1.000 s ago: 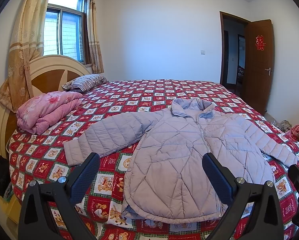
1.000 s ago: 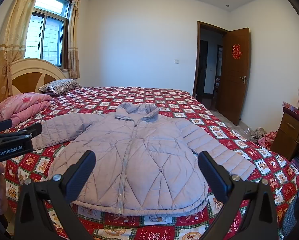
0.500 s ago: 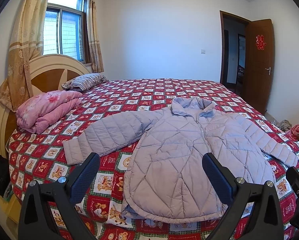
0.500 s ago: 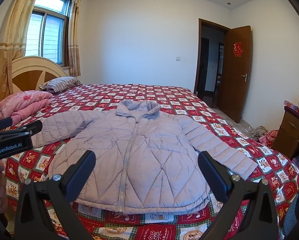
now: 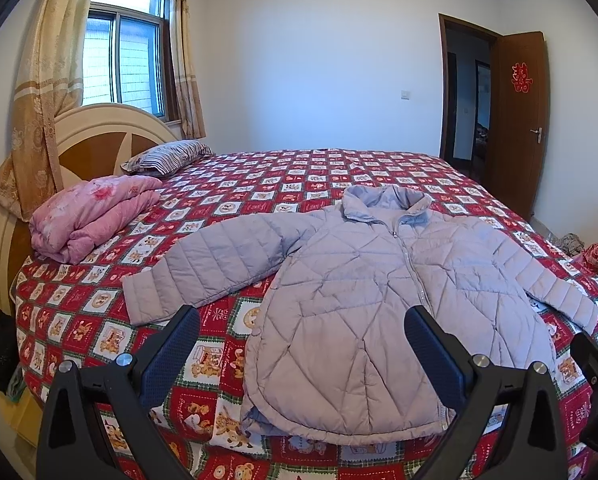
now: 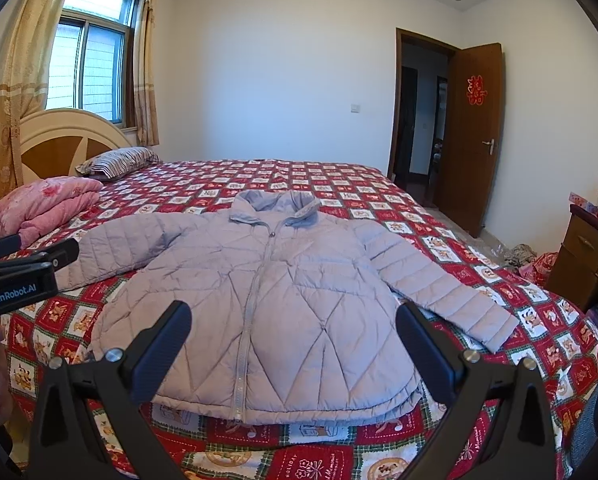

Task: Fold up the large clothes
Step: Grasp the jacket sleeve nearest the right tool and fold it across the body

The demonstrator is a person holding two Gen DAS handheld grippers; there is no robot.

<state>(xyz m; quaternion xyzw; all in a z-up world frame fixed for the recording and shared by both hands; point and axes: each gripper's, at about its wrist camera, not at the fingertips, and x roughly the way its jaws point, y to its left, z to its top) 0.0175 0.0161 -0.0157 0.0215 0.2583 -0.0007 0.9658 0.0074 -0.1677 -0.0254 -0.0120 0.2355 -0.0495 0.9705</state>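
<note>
- Bedroom with a red patchwork bed (image 5: 299, 176); on it we see the lilac quilted jacket (image 5: 371, 292) spread flat, zipped, sleeves out.
- We judge folding not yet begun: our left claw (image 5: 303, 344) and right claw (image 6: 295, 340) gape wide, empty, above the hem.
- Next: a sleeve (image 6: 439, 280) inward.
- Pink quilt (image 5: 91, 212) and striped pillow (image 5: 167, 160) lie well apart; nothing obstructs.

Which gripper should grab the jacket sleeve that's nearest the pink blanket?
Probably the left gripper. It's open and sits nearer that sleeve of the jacket. The right gripper faces the jacket's middle, farther over.
</note>
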